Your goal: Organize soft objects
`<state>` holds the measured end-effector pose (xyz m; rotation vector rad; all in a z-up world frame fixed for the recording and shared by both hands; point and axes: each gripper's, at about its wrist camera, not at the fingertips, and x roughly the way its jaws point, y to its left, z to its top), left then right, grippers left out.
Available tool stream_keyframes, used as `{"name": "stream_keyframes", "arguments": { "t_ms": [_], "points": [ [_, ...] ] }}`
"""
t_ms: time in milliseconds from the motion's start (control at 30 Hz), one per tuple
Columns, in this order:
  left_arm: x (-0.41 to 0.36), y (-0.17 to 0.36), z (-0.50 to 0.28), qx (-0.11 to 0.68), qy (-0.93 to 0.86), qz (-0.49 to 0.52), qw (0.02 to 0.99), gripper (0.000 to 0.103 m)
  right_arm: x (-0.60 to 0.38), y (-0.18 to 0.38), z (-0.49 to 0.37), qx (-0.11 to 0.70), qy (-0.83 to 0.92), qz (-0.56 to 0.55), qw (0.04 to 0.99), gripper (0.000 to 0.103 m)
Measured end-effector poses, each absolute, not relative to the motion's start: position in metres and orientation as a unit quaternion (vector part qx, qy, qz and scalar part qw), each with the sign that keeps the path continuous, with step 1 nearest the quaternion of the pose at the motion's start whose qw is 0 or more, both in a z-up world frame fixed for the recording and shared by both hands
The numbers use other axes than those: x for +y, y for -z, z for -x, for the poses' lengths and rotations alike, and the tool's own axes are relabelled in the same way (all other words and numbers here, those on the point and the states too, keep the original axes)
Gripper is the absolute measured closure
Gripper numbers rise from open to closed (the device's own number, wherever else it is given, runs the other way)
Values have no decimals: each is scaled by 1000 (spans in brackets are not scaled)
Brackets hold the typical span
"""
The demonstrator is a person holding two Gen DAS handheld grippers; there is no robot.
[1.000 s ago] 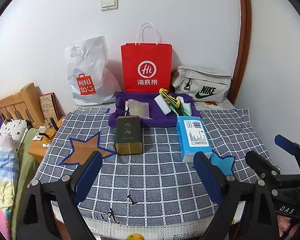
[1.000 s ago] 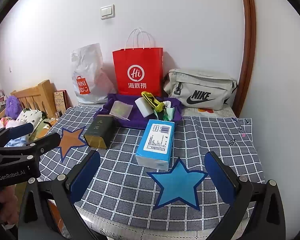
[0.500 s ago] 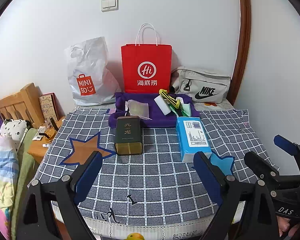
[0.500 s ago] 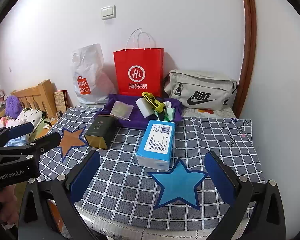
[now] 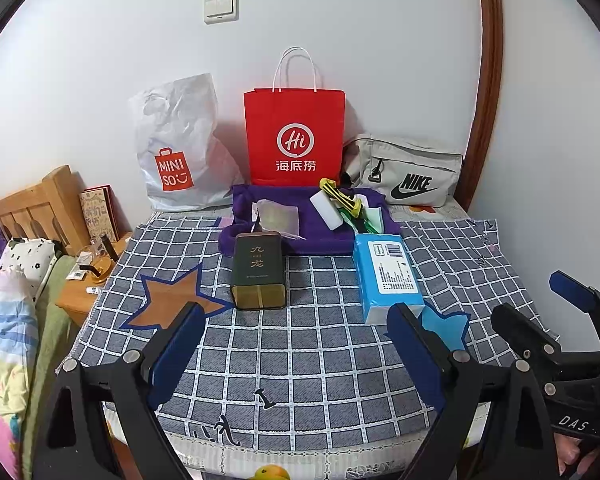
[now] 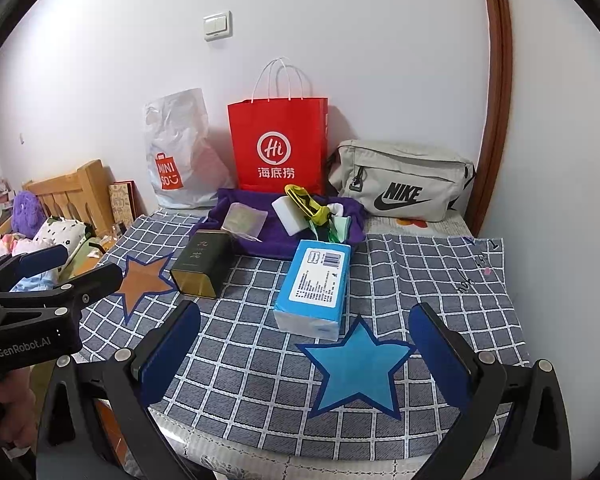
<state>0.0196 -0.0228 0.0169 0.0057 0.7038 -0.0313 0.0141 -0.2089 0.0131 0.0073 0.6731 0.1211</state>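
Observation:
A blue tissue pack lies on the checked cloth beside a dark green tin. Behind them a purple towel carries a clear pouch, a white sponge and yellow-green items. My left gripper hovers open over the cloth's near edge, nothing between its fingers. My right gripper stands open above the blue star, also empty. Each gripper shows at the edge of the other's view.
A white plastic bag, a red paper bag and a grey waist bag line the wall. An orange star marks the cloth at left. A wooden headboard, a side table and bedding sit left.

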Motion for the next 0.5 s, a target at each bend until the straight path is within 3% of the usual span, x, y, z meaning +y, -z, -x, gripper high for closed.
{"name": "stream_keyframes", "arguments": {
  "t_ms": [500],
  "points": [
    [-22,-21,-15,335,13,-11,942,11,-208,-15,-13,327,-58,-4,943,1]
  ]
}}
